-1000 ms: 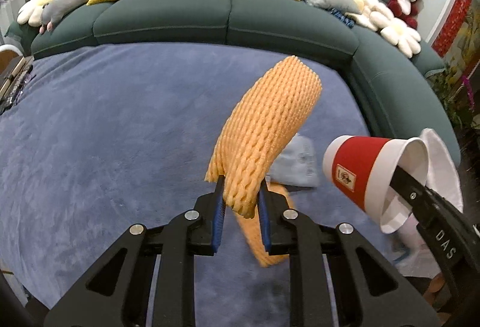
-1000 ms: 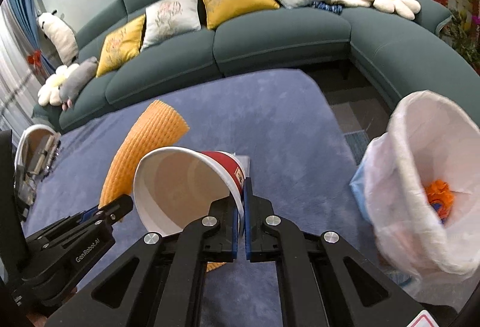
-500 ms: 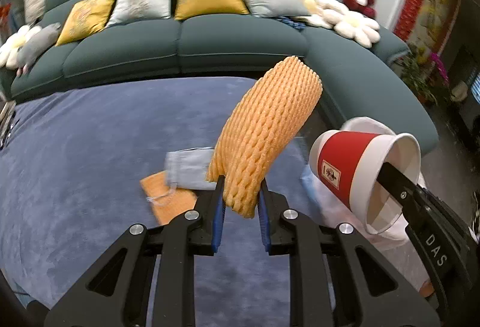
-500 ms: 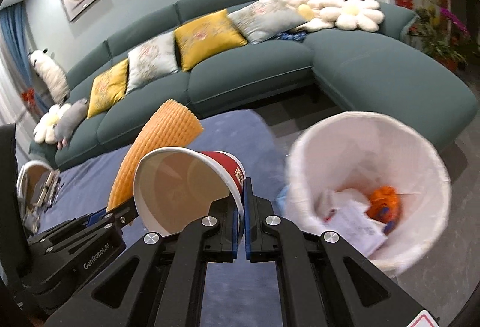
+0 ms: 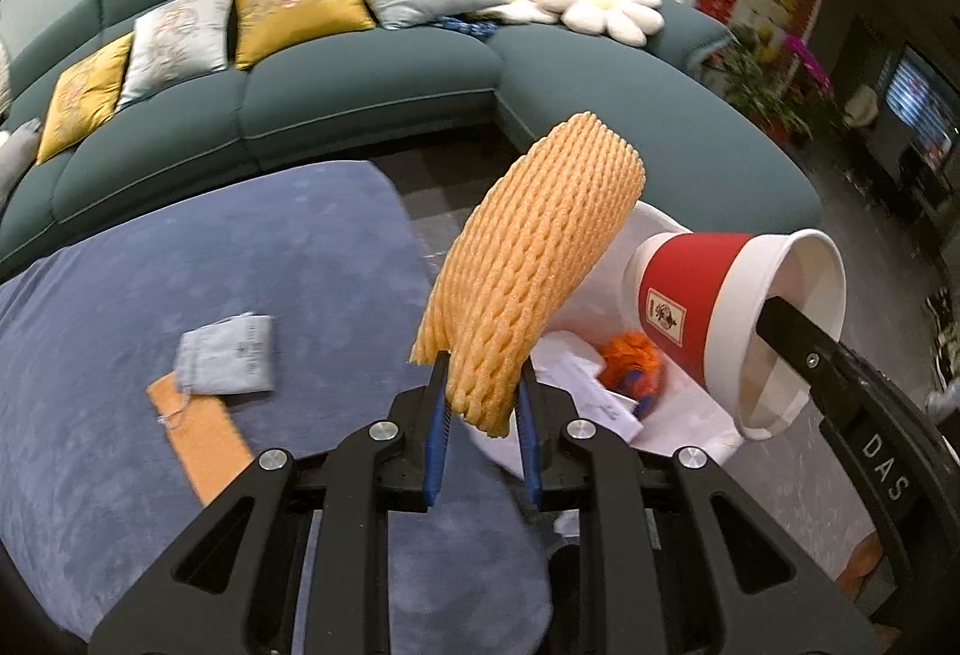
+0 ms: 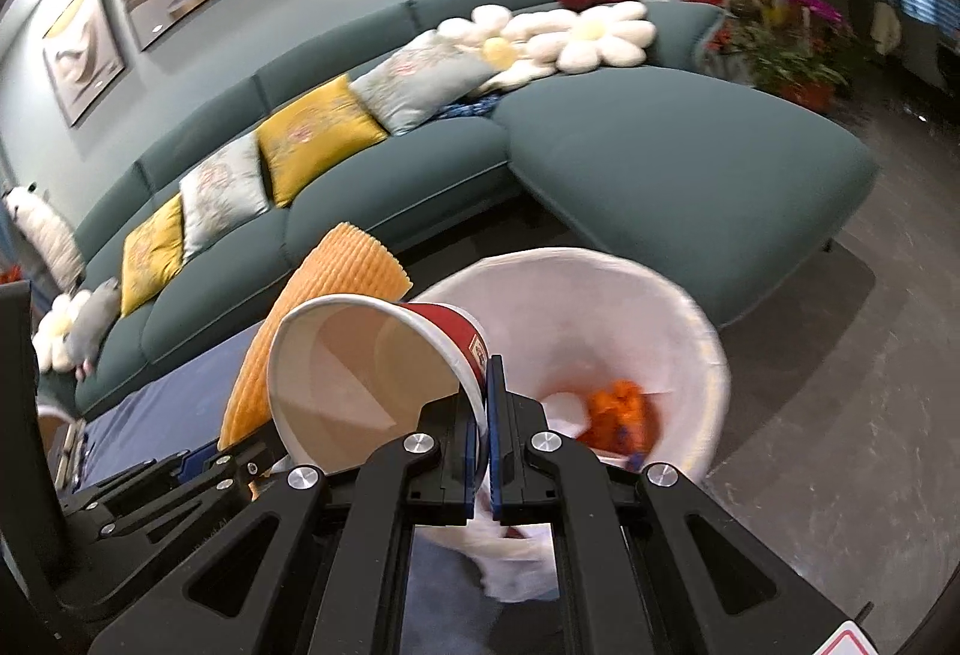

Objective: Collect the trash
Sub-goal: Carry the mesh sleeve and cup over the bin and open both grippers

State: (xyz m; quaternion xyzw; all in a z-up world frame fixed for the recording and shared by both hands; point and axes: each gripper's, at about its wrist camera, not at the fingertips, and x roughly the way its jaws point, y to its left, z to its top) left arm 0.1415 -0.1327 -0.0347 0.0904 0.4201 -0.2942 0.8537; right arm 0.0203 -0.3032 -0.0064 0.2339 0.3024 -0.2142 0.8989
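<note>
My left gripper [image 5: 480, 409] is shut on an orange foam net sleeve [image 5: 534, 265] that stands up from its jaws. My right gripper [image 6: 480, 415] is shut on the rim of a red and white paper cup [image 6: 366, 373], held on its side; the cup also shows in the left wrist view [image 5: 720, 325]. Both are held above a white-lined trash bin [image 6: 678, 355], which holds paper and an orange item [image 6: 618, 409]. The bin also shows behind the sleeve in the left wrist view [image 5: 600, 385]. The sleeve shows left of the cup in the right wrist view [image 6: 336, 283].
A grey pouch [image 5: 231, 355] and an orange flat piece [image 5: 201, 433] lie on the blue rug [image 5: 180, 265] to the left. A green curved sofa [image 6: 660, 144] with cushions runs behind. Grey floor [image 6: 840, 385] lies right of the bin.
Both grippers have swung to the right with their loads. The bin has come nearer and more under them. The pouch and orange piece have slid to the left of the left view.
</note>
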